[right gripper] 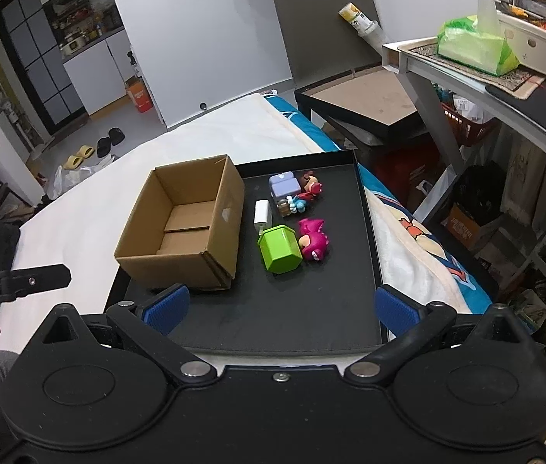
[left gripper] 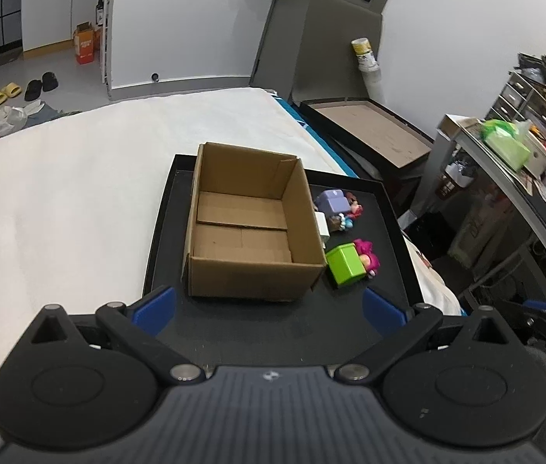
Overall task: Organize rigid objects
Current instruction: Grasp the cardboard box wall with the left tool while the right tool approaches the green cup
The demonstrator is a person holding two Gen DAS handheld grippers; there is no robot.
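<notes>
Cardboard box holds nothing; toys lie beside it on tray

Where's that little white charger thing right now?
The white charger lies on the black tray, right of the cardboard box and just beyond the green box. In the left view the cardboard box mostly hides it.

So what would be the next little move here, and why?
Probably the right gripper goes forward and down to the green block. Both grippers are open and hold nothing, the cardboard box has nothing in it, and the toys all lie beside it on the black tray. The block is the nearest toy to that gripper, on its side of the box.
</notes>
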